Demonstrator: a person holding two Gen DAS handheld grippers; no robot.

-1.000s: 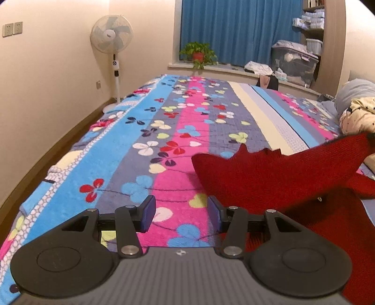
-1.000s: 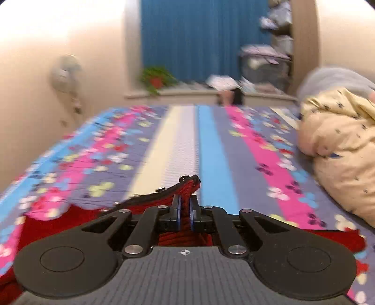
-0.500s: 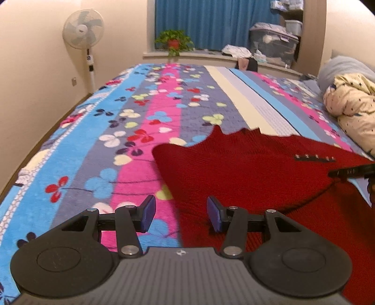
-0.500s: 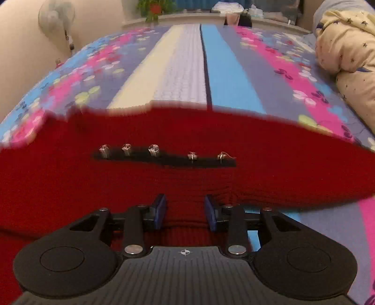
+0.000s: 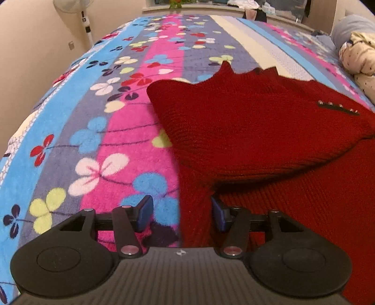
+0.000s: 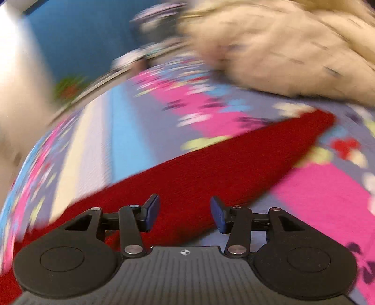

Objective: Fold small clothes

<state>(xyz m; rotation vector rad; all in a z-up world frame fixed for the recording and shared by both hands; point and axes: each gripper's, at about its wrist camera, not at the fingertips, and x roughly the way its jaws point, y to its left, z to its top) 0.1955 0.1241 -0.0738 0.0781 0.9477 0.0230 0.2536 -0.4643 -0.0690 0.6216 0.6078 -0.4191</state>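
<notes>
Your left gripper point(image 5: 180, 212) hangs with its tongs apart at the left edge of the red sweater point(image 5: 257, 131), which lies folded over on the flowered blanket point(image 5: 112, 131), its stud-trimmed black strip point(image 5: 338, 107) showing only here. Your right gripper point(image 6: 185, 212), tongs also apart and holding nothing, gives a blurred view of a red sleeve point(image 6: 234, 162) and a cream quilt point(image 6: 293, 44).

Floral striped bedspread point(image 5: 131, 122), standing fan point(image 5: 84, 21) by cream wall point(image 5: 35, 47).
</notes>
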